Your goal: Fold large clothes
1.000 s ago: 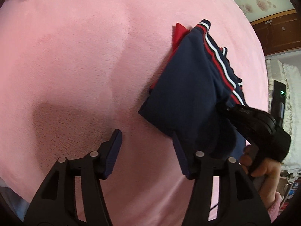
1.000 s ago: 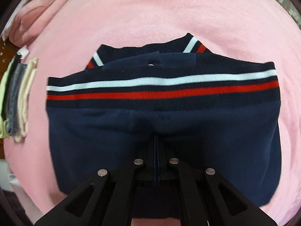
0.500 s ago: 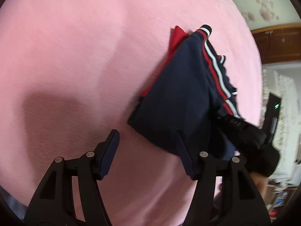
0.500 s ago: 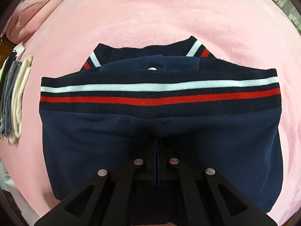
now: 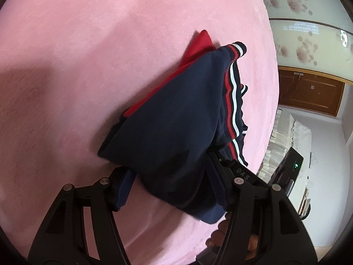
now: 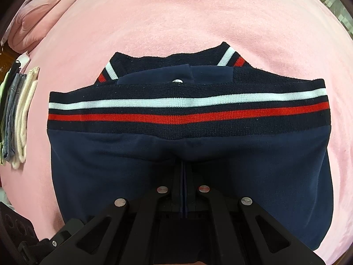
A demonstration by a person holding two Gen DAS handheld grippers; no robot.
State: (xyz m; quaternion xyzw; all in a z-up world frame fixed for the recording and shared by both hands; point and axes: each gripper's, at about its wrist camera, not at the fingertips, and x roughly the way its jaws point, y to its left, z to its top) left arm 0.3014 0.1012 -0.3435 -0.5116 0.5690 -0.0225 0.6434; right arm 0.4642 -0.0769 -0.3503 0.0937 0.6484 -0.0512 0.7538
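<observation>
A folded navy jacket (image 6: pixel 187 154) with a white and red striped hem band lies on the pink blanket (image 6: pixel 176 22). My right gripper (image 6: pixel 184 176) is shut on the jacket's near edge, fabric pinched between its fingers. In the left wrist view the jacket (image 5: pixel 176 121) is lifted at its right side, with a red part showing underneath. My left gripper (image 5: pixel 169 183) is open, its fingers either side of the jacket's near corner. The right gripper's body (image 5: pixel 242 176) shows behind the jacket.
A stack of folded clothes (image 6: pixel 15 114) lies at the blanket's left edge. A folded pink quilt (image 6: pixel 39 15) sits at the far left. A wooden door (image 5: pixel 308 90) and a white sofa (image 5: pixel 297 137) stand beyond the bed.
My left gripper has moved in toward the jacket, so its open fingers now straddle the near corner. The right gripper stays shut on the jacket, which sits a little closer and higher.
</observation>
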